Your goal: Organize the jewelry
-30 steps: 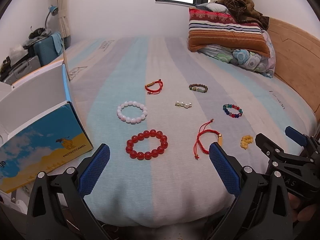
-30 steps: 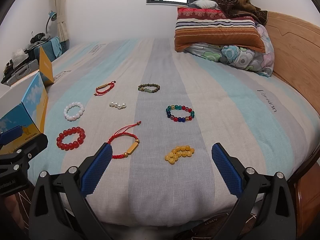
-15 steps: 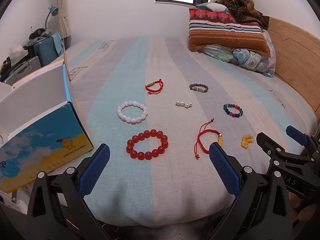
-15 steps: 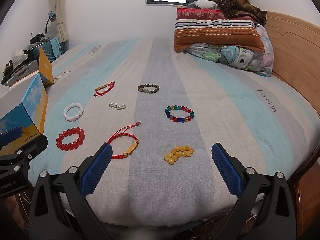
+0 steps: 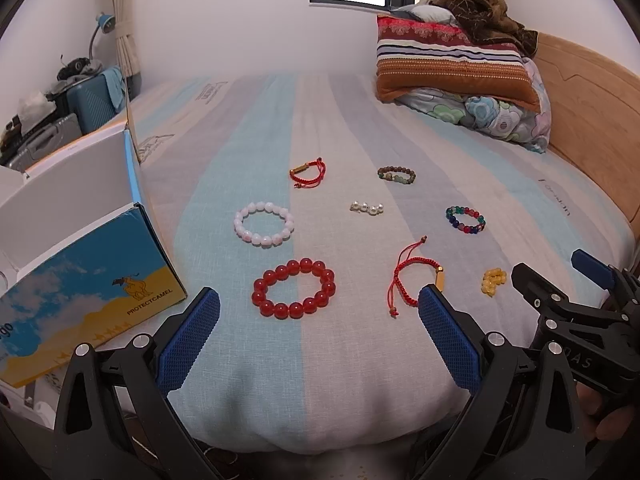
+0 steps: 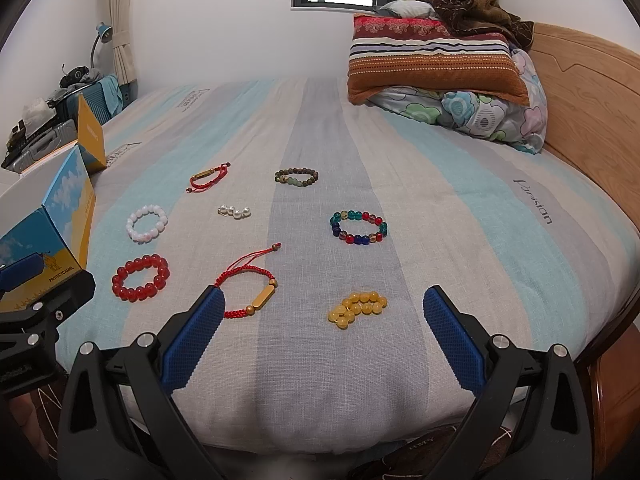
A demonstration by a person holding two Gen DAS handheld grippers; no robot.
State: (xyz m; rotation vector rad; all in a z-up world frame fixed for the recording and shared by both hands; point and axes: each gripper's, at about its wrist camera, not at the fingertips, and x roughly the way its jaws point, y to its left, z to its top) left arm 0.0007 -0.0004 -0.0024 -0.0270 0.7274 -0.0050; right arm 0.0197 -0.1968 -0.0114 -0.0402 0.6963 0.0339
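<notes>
From the left wrist, the left gripper (image 5: 318,322) is hanging wide open over the striped blue-and-grey bed (image 5: 320,120), facing a large red bead bracelet (image 5: 294,288) beside an open blue-and-yellow cardboard box (image 5: 86,280). From the right wrist, the right gripper (image 6: 322,322) is likewise gaping, empty, near a bunched yellow bead bracelet (image 6: 357,308), with stacked pillows (image 6: 436,68) lying against the wooden headboard (image 6: 588,120).

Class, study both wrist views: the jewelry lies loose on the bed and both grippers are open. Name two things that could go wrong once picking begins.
1. The yellow bead bracelet lies bunched up and the red cord bracelet trails loose ends; jaws may catch only part, so it dangles or slips.
2. The bedcover is soft fabric; jaws closing low on the red bead bracelet might pinch cloth and shift neighbouring pieces such as the white bead bracelet.
</notes>
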